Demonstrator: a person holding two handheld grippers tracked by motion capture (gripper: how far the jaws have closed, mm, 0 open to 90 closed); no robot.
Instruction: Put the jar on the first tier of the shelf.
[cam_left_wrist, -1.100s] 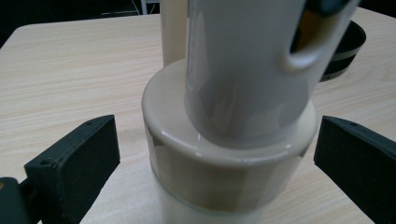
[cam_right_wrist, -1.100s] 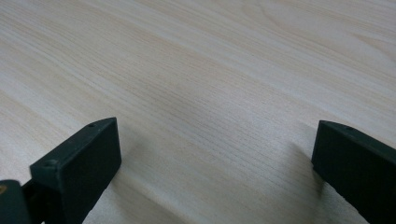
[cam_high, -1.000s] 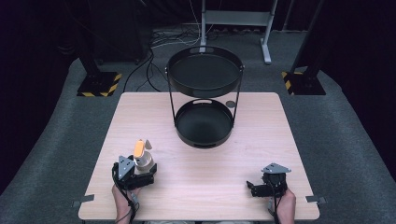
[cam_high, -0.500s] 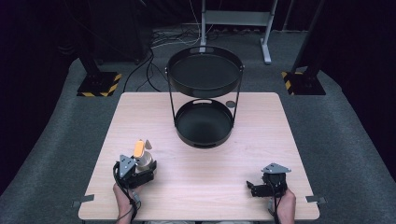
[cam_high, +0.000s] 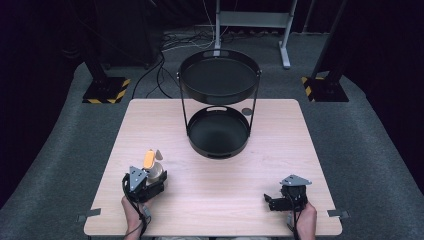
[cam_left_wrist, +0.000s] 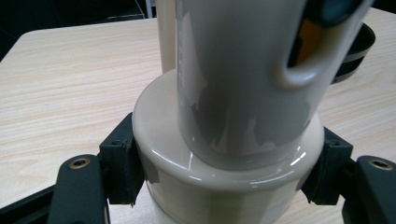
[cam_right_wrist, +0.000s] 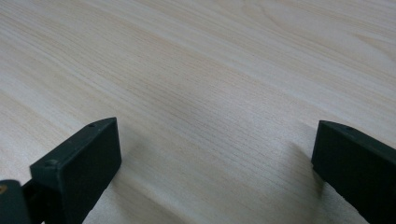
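No readable brand, label or writing anywhere; the cream ceramic piece (cam_left_wrist: 224, 140) held by the left gripper (cam_high: 145, 182) is cut off at top and bottom in the left gripper view, so its full shape stays unclear, though a wide rounded base, a narrower upper body with a loop handle and something orange (cam_high: 148, 159) are visible. Left jaws are clamped on that base at the near-left of the wooden table (cam_high: 280, 150). Right gripper (cam_high: 272, 202) sits low at near-right, jaws spread apart over bare wood, and both trays of the black two-tier stand (cam_high: 220, 107) at table centre look bare.
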